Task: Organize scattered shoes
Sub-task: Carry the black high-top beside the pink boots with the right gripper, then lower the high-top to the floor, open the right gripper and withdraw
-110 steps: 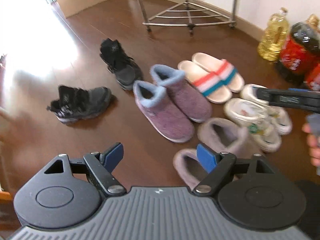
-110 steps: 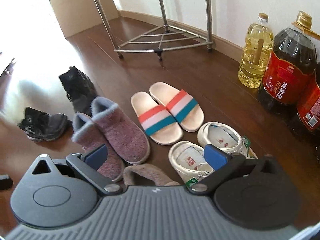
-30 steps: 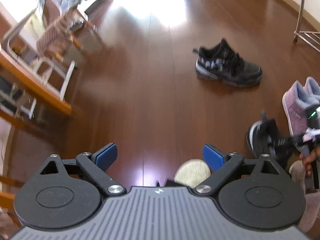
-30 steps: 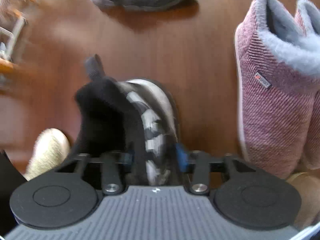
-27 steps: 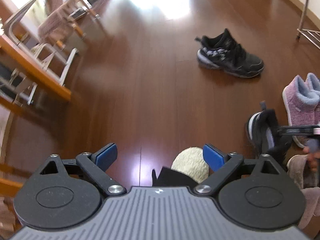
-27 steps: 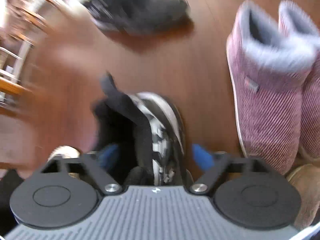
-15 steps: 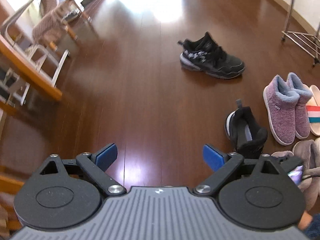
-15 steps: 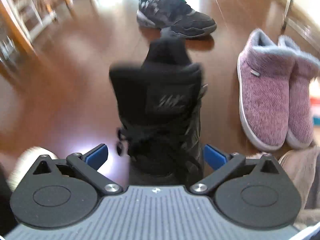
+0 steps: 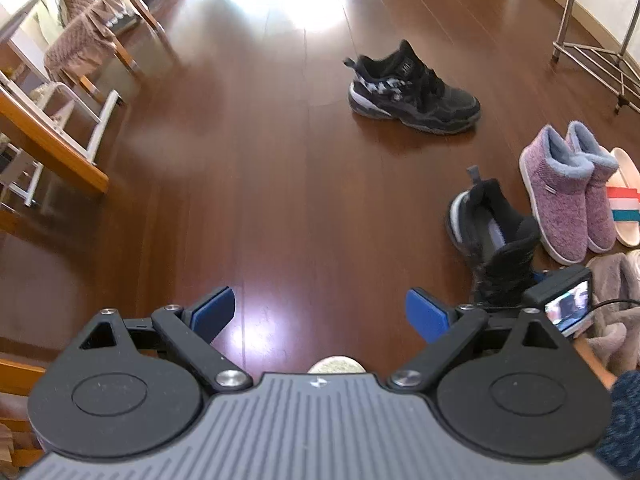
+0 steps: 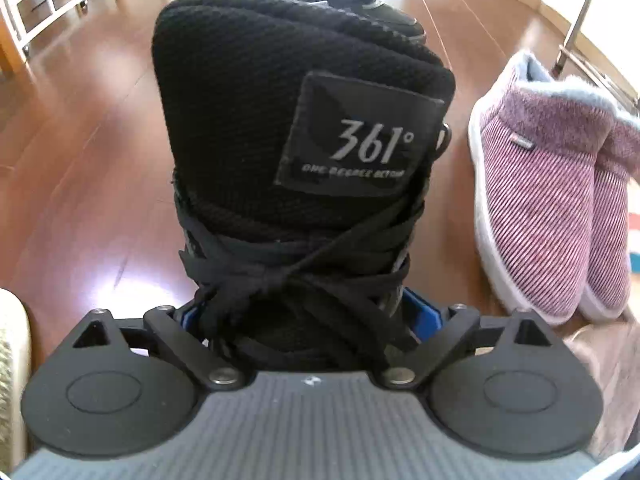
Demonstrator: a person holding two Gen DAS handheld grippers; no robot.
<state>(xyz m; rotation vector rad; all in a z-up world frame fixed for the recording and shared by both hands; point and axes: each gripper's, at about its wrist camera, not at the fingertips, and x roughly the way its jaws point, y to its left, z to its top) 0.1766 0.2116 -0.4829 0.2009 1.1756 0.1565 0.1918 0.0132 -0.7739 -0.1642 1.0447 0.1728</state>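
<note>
Right gripper [image 10: 310, 316]: I have it closing around the near black sneaker [image 10: 304, 168]; firm clamp, I cannot tell.
Left gripper [image 9: 320, 312]: spread wide, empty, above the floor [image 9: 240, 160].
Near sneaker: just beside the purple boots [image 9: 568, 196].
Other black sneaker [image 9: 412, 90]: alone, well apart.

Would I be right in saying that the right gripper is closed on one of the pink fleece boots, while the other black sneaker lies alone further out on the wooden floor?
Not quite: the right gripper is closed on a black sneaker, not a pink boot, as the right wrist view shows. The pink fleece boots stand untouched beside it. The other black sneaker does lie alone further out on the wooden floor.
</note>
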